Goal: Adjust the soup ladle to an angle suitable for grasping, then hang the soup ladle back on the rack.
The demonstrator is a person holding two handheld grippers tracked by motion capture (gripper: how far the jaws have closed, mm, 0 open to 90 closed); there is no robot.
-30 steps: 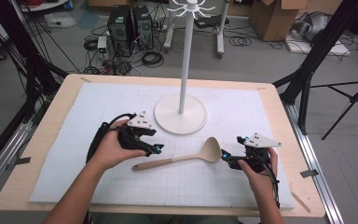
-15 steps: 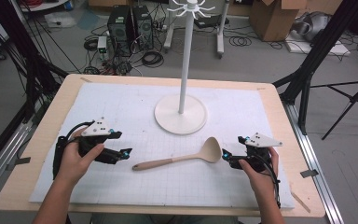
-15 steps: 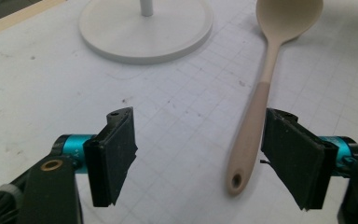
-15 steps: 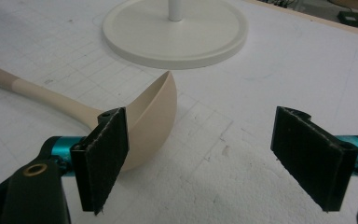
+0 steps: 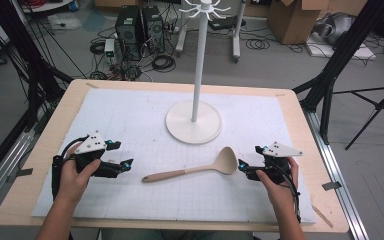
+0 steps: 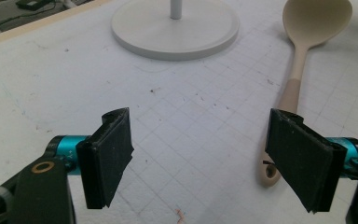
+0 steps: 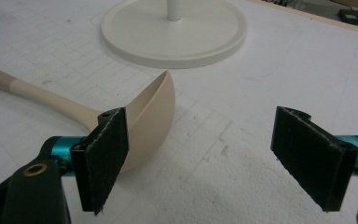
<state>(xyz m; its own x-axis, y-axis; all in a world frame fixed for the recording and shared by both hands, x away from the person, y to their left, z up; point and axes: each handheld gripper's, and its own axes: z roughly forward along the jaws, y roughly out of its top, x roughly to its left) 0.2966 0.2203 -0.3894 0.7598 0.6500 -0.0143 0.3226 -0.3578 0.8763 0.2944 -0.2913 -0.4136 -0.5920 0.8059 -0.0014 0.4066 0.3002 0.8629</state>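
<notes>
The left gripper (image 5: 126, 165) has just been opening its jaws and holds nothing between them; the right gripper (image 5: 242, 166) is also wide open and empty, just beside the bowl of the spoon (image 5: 195, 170). The spoon lies flat on the white mat (image 5: 130, 115) between both grippers, in front of the hanging stand (image 5: 194, 122), so I judge that lifting and hanging are left. No readable writing or brand is visible.

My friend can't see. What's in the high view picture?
A beige spoon lies on a white mat between two hand-held grippers, both open and apart from it: the left gripper near its handle, the right gripper by its bowl. A white stand rises behind it.
</notes>
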